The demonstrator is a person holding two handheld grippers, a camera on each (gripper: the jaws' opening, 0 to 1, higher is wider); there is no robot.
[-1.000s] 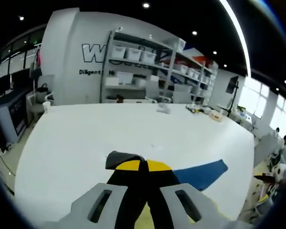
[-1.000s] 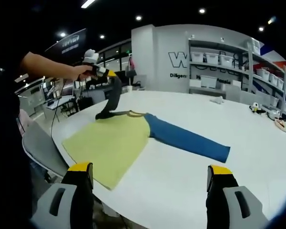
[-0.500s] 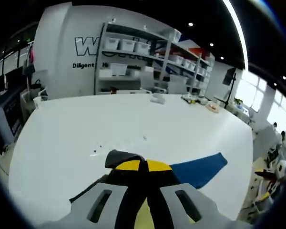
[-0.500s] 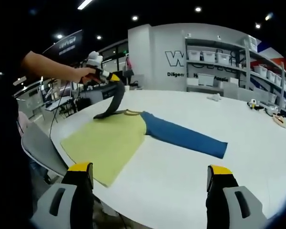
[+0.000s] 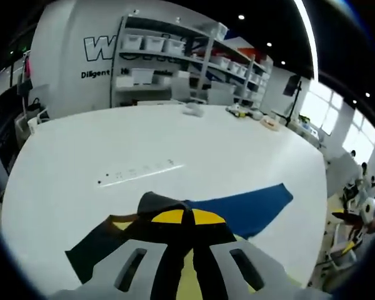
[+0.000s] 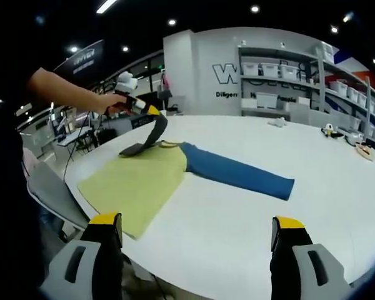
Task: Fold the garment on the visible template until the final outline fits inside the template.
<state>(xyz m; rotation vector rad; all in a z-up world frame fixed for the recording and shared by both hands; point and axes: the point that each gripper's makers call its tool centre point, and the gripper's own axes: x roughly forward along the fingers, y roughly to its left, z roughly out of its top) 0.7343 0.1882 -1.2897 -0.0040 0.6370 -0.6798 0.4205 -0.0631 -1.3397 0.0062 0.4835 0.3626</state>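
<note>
A long-sleeved garment lies flat on the round white table [image 6: 281, 231]. It has a yellow body [image 6: 134, 181], a blue sleeve [image 6: 237, 172] stretched to the right, and a dark sleeve [image 6: 147, 136]. In the right gripper view a person's hand holds my left gripper [image 6: 151, 111] shut on the end of the dark sleeve, lifting it above the collar. In the left gripper view the left gripper [image 5: 184, 215] pinches the dark sleeve [image 5: 90, 250], with the blue sleeve [image 5: 250, 206] beyond. My right gripper [image 6: 197, 228] stands open over the table's near edge, holding nothing.
A row of small dark marks [image 5: 137, 170] sits on the table past the garment. Small items [image 6: 356, 147] lie near the far edge. Shelves of white bins [image 6: 281, 81] line the back wall. A grey chair [image 6: 50, 187] stands left of the table.
The left gripper has carried the dark sleeve down and to the right, toward the garment's collar; more of the sleeve now trails on the table. The right gripper stays open and still.
</note>
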